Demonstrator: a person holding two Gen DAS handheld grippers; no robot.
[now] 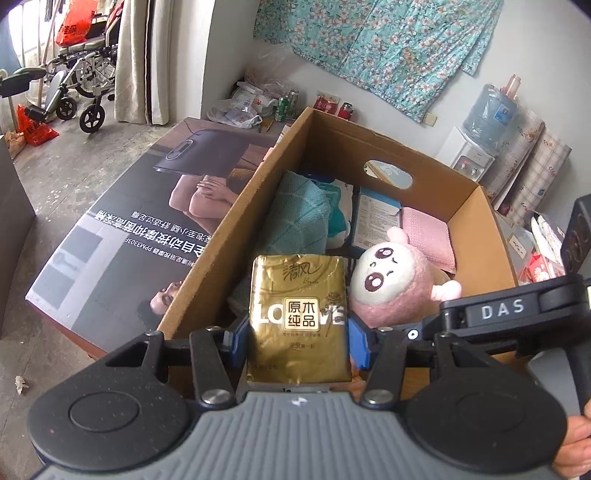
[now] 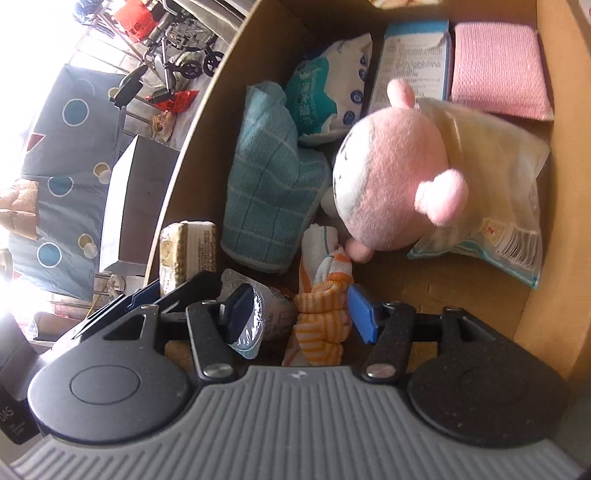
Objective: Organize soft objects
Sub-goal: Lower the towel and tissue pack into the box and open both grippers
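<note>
Concrete floor, white walls, floral cloth pinned up, wheelchair by the curtain, water dispenser in the corner. One open cardboard box sits w/ a printed carton lying flat along its left wall. Left gripper clamps one gold tissue pack over the box's near edge. Inside: one pink plush mid-box, one teal towel along the left wall, one pink cloth in the far right corner. Right gripper half-wide, orange-striped socks lying between the pads, not squeezed.
</note>
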